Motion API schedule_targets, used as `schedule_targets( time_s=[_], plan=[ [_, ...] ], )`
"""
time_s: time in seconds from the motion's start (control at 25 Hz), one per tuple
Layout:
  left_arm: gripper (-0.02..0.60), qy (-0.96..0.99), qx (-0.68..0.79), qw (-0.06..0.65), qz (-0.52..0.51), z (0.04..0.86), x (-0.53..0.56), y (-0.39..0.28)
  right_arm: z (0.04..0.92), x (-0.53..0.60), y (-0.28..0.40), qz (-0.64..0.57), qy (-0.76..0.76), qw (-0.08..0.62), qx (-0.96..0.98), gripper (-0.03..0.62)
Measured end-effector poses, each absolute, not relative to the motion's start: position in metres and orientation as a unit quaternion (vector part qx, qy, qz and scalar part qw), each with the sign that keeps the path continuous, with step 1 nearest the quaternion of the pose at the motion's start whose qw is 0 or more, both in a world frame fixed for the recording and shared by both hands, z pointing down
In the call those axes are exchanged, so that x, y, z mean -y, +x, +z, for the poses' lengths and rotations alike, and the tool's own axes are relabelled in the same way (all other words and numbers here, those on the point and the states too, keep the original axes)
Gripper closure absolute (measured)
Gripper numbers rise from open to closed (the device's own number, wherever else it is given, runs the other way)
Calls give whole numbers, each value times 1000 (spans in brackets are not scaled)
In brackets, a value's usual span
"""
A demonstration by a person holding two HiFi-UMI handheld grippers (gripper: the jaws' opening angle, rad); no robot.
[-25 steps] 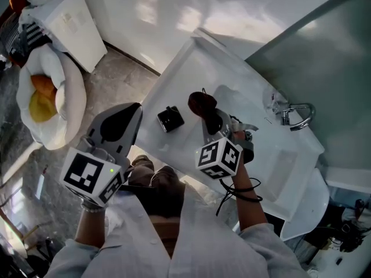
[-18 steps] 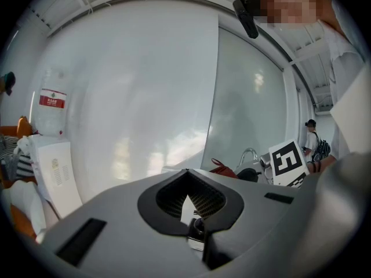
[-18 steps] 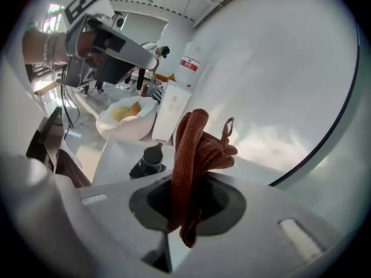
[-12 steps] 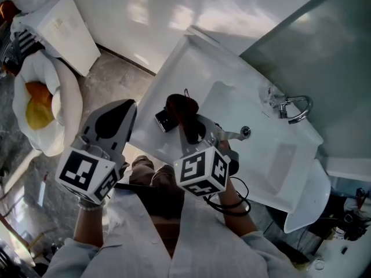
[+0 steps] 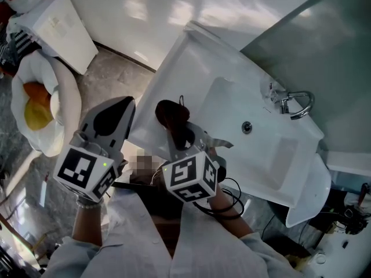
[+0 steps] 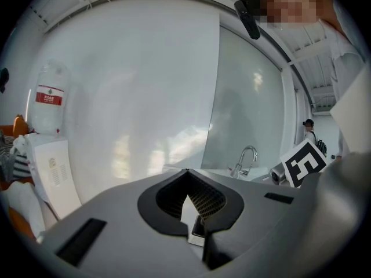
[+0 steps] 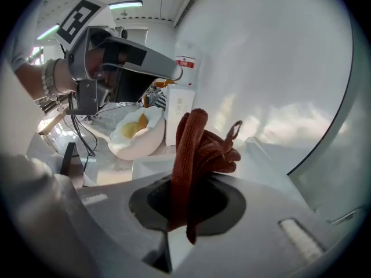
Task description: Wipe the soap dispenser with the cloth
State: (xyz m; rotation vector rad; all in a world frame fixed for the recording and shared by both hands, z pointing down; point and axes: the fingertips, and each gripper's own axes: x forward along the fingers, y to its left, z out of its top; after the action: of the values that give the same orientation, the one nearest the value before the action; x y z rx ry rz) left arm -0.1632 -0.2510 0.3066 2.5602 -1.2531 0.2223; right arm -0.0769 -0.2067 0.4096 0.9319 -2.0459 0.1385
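Cloth [image 5: 170, 116], a dark red-brown knitted bundle with a small loop at one end, is pinched in the right gripper [image 5: 178, 136] and held over the near left part of the white sink [image 5: 272, 155], by its flat left ledge. In the right gripper view the cloth [image 7: 200, 146] rises in a thick fold from between the jaws of the right gripper [image 7: 179, 213], which are closed firmly on its lower end, and a short tail hangs below them. The left gripper [image 5: 119, 106] is left of the sink and just beside the right one, over the grey marbled floor [image 5: 107, 77]. In its own view the jaws of the left gripper [image 6: 186, 175] meet at their tips with nothing between them. The soap dispenser cannot be made out for certain in any view. A chrome faucet [image 5: 293, 106] stands at the far right of the sink, with the drain [image 5: 247, 127] in the basin near it. Far left on the floor lie a white and yellow egg-shaped cushion [image 5: 40, 112] and a white box [image 5: 64, 22].
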Motion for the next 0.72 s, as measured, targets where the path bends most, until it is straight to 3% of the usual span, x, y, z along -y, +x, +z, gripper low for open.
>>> schedule_targets(
  time_s=[0.24,0.72],
  plan=[
    [577,890,425,146,78,310,253,-159,426,197,-90,113,364,401,833,539],
    [577,889,424,150,91,320,250,-168,509,191,-111,247,340,408,810,539]
  ],
)
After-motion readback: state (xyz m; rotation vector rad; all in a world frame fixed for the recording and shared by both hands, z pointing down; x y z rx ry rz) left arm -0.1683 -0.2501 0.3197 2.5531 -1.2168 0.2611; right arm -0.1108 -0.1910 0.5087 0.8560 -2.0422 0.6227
